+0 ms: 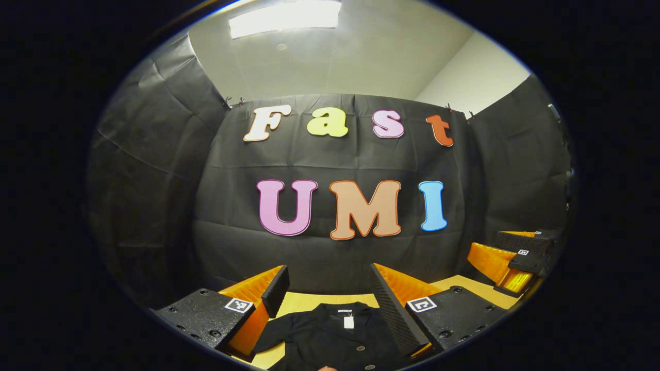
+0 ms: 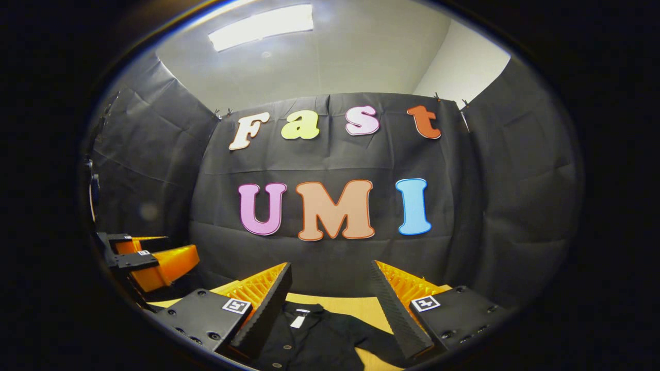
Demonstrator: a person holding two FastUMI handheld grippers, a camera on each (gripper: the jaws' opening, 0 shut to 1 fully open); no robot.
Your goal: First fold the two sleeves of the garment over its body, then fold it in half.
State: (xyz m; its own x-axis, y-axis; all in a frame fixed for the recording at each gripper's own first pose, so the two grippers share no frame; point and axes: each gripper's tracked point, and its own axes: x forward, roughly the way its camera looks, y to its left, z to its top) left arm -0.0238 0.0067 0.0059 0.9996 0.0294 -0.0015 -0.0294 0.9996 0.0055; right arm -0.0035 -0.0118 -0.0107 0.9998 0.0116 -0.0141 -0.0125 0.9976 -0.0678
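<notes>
Left gripper (image 1: 330, 299) held wide open above the table (image 1: 319, 300), right gripper (image 2: 330, 299) likewise wide, neither touching anything. Black button-front garment (image 1: 330, 337) lying flat on the table below both, collar toward the wall, white tag (image 1: 349, 321) at the neck; one sleeve (image 2: 376, 335) spread out to the side. Probably light, soft and limp, easy to wrinkle and slide. Best pinched at each sleeve's cuff edge, thin layer only, then lifted low and laid over the body.
</notes>
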